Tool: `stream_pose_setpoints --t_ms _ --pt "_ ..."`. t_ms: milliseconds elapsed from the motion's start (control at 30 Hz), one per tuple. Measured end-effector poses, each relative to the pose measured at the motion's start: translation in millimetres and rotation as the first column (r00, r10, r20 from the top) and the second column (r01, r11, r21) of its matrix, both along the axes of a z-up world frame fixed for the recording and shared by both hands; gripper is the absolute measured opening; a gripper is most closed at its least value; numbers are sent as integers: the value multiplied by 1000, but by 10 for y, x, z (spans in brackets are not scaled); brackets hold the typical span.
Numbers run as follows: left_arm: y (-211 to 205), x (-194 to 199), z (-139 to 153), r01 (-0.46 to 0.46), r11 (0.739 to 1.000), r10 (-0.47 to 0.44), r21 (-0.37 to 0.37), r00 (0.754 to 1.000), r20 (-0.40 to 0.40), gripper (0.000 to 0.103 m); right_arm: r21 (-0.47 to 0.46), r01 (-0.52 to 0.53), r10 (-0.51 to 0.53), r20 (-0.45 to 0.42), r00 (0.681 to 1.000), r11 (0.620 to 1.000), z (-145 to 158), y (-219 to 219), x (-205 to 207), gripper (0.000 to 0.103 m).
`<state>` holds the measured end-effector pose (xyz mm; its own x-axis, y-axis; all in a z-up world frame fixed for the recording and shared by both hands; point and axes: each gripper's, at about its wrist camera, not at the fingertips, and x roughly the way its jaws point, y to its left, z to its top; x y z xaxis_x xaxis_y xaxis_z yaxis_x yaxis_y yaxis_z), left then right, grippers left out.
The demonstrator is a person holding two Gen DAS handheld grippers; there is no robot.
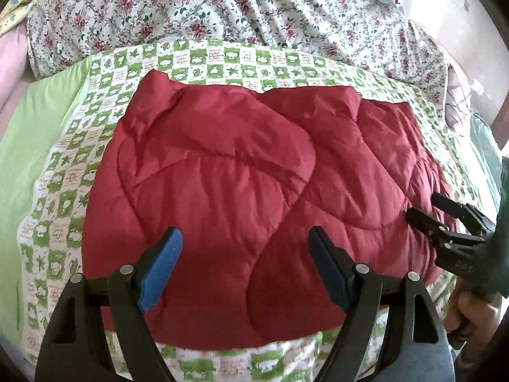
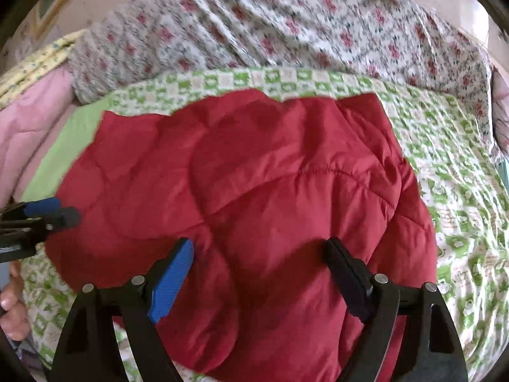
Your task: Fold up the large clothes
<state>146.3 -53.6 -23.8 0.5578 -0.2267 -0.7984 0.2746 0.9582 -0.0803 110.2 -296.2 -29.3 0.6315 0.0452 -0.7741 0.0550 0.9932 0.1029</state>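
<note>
A red quilted garment lies folded into a broad, puffy rectangle on the green-and-white patterned sheet. In the left wrist view my left gripper hovers over the garment's near half, open, with only fabric below its blue and black pads. My right gripper reaches in from the right over the garment's right edge. The right wrist view shows the same red garment beneath my right gripper, which is open and holds nothing. My left gripper pokes in at the left edge there.
A floral quilt is bunched across the back of the bed. Pink bedding and a yellow cloth lie at the far left. A person's hand holds the right gripper's handle. The sheet's plain green border runs along the left.
</note>
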Motion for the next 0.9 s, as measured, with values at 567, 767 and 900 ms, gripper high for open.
stream_pose_setpoints --t_ms 567,767,900 --pt "-187 426 -331 -22 997 24 76 999 -24 82 111 78 -73 -46 996 991 -211 -366 152 85" --pt "-190 433 -360 -14 996 16 86 1000 -18 82 44 64 -66 39 997 997 57 -223 70 80" --pt "-188 431 -358 -13 996 15 83 1000 -20 82 11 61 -61 -18 998 998 -100 -209 196 81"
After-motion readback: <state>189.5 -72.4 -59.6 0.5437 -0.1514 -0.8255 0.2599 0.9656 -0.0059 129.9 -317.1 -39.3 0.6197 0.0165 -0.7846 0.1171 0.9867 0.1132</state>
